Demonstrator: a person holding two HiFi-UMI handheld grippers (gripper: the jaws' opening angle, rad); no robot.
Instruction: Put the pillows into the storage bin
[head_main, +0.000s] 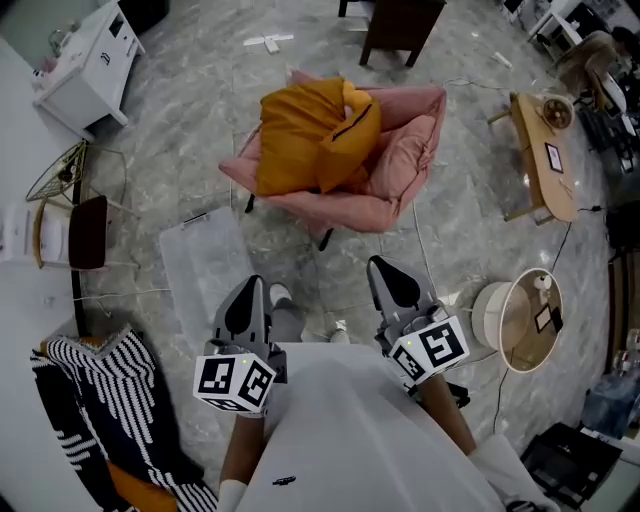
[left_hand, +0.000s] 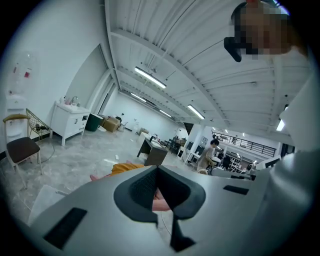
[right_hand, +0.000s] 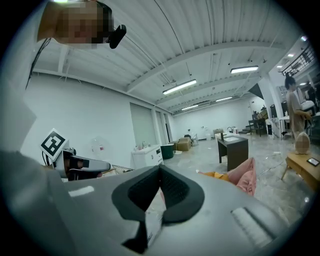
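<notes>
Both sets of jaws are pressing together on nothing as the person is holding the left gripper and the right gripper side by side above the marble floor, both pointing towards the far side of the room. The clear storage bin is lying on the floor just left of the left gripper. The orange pillows are sitting piled on a pink chair farther off, well apart from both grippers.
</notes>
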